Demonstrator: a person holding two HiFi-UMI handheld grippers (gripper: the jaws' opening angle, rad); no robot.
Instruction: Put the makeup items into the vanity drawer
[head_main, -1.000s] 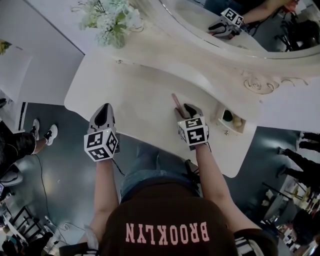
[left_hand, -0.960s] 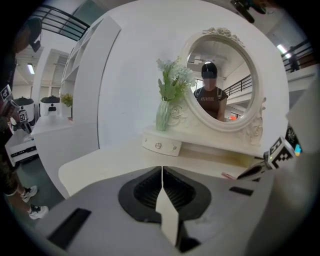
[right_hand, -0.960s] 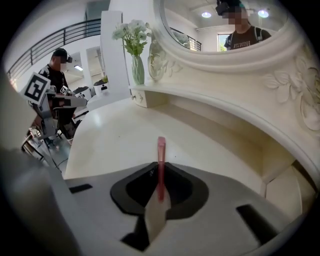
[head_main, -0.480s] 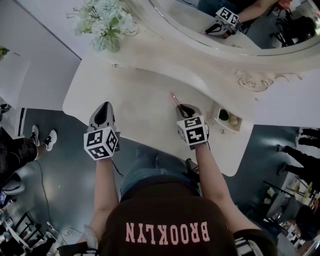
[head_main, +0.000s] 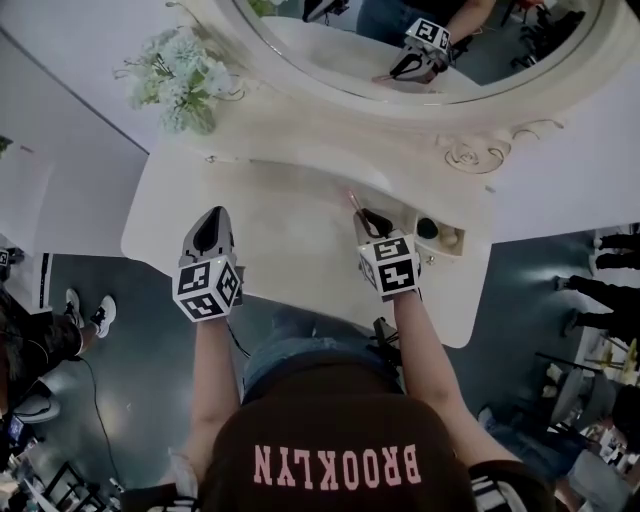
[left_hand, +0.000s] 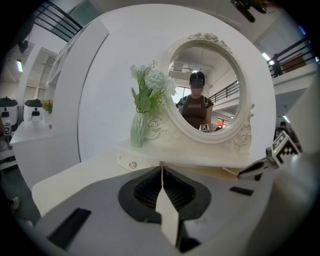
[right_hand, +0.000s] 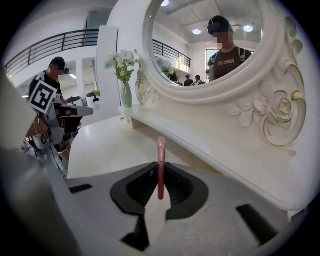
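the desk (head_main: 290, 225) is a cream white vanity with a curved front edge, and it stands on a dark grey-blue floor (head_main: 130, 340). at its back rises an oval mirror (head_main: 330, 40) in a carved frame with roses. a pale green vase (left_hand: 138, 129) with white and green flowers (head_main: 180, 85) stands on the raised ledge to the left of the mirror. at the right end of the desk a small drawer (head_main: 438, 252) is open, with a dark round item and a beige item inside. shoes of other persons show on the floor at the left and at the right.

both forearms reach forward over the front edge of the desk. the left gripper (head_main: 211, 216) points forward and only a little down; its jaws are pressed together with nothing between them. the right gripper (head_main: 362, 213) tilts down more steeply, just left of the open drawer. its jaws have just been closing and now pinch a thin pink makeup stick (right_hand: 161, 165), which stands out of the jaws toward the mirror base, above the desk.
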